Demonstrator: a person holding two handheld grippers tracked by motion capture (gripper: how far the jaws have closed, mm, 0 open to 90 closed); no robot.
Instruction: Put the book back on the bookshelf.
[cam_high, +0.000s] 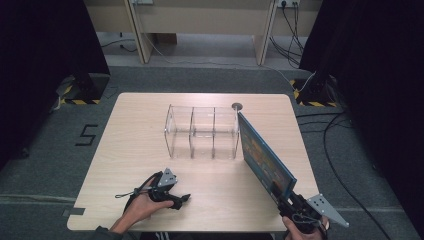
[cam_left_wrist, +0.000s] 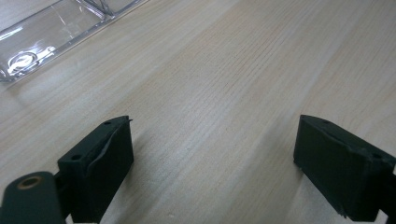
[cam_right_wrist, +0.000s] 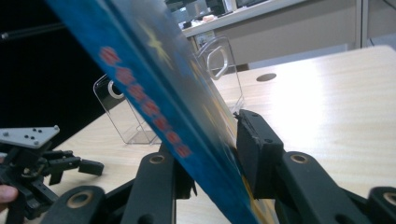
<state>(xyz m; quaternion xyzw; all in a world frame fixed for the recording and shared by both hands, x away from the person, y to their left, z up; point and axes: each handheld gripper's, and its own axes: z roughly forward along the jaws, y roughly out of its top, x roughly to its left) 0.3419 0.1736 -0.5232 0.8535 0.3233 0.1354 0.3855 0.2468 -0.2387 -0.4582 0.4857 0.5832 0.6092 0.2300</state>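
Blue book (cam_high: 264, 159), clamped in the right gripper (cam_high: 280, 195) at the table's (cam_high: 140, 115) right edge, should stay upright entering the clear organizer (cam_high: 201, 131); the left gripper (cam_high: 181, 200) rests open.

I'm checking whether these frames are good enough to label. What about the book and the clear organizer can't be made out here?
- Book title: blurred red lettering in the right gripper view; too small in the high view.
- Book's lower corner: hidden between the right tool jaws.
- Clear organizer contents: glare and transparency in the high view; cut off by the top edge in the left gripper view.
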